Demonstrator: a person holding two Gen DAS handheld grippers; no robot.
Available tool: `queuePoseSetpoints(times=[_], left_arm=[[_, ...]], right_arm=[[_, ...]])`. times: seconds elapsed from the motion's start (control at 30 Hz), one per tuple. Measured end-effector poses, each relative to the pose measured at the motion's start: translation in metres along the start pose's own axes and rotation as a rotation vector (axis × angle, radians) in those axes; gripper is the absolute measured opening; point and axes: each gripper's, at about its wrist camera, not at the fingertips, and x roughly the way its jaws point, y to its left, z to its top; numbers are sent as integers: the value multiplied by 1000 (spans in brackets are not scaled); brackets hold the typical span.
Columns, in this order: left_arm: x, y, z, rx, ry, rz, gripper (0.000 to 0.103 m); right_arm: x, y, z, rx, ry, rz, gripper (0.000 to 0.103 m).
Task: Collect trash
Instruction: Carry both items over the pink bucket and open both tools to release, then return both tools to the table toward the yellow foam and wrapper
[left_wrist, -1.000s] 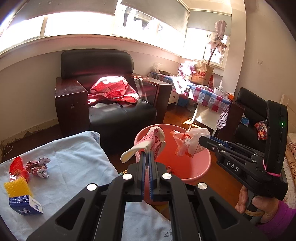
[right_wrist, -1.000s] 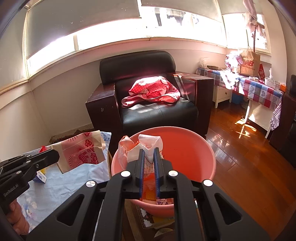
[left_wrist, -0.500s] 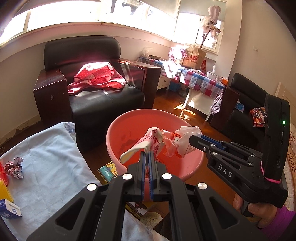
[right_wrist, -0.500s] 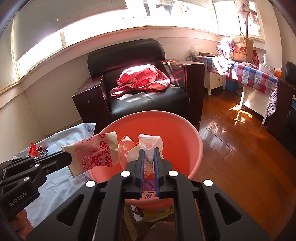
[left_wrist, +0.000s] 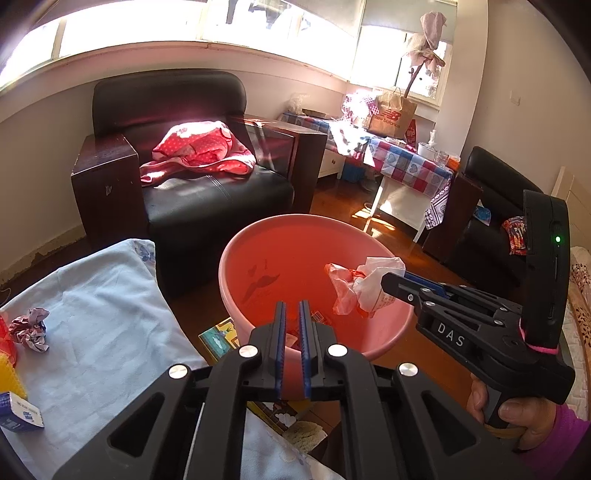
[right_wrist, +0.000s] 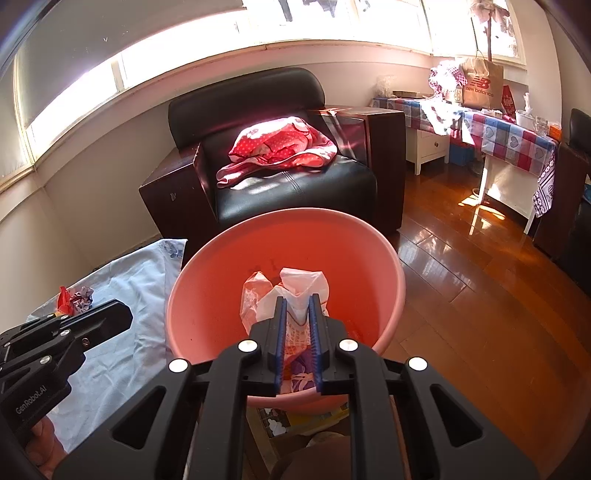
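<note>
Over the pink basin (left_wrist: 236, 258), the left gripper (left_wrist: 290, 308) had just been opening its jaws, and nothing sat between them. The right gripper (right_wrist: 297, 302) stayed clamped on a crumpled plastic bag (right_wrist: 291, 286) that hung inside the basin. More trash, a crumpled wrapper (left_wrist: 29, 328), lay on the light blue cloth (left_wrist: 99, 314) beside the basin.

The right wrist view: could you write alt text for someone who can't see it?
A handheld gripper holds a crumpled plastic bag over a pink basin. Behind stands a black armchair with a red cloth; the other gripper is at left.
</note>
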Motion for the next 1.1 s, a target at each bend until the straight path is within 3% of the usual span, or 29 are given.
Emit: queuePoseSetpoints(times=[0.03,0.1,0.3,0.53,0.8,0.93,1.1], left_arm=[[-3,1,0,-1,-5,1,12],[-8,3,-1,-5,-15,4,29],[-27,4,-5,5,-48,13,43],[-45,7,-14,27,-72,40,48],[-66,29,-30,-31,-74,82,49],[-83,47,-40,-63,-85,121,49],[-107,72,-59,-95,-99,196,49]], right_arm=[[0,0,0,-1,1,-2,13],[0,0,1,-1,0,-3,13],[1,0,1,25,12,6,13],[-7,13,3,10,2,30,13],[-18,55,-1,-32,2,105,13],[-15,81,-9,-47,46,171,13],[-14,115,-20,-101,35,219,13]])
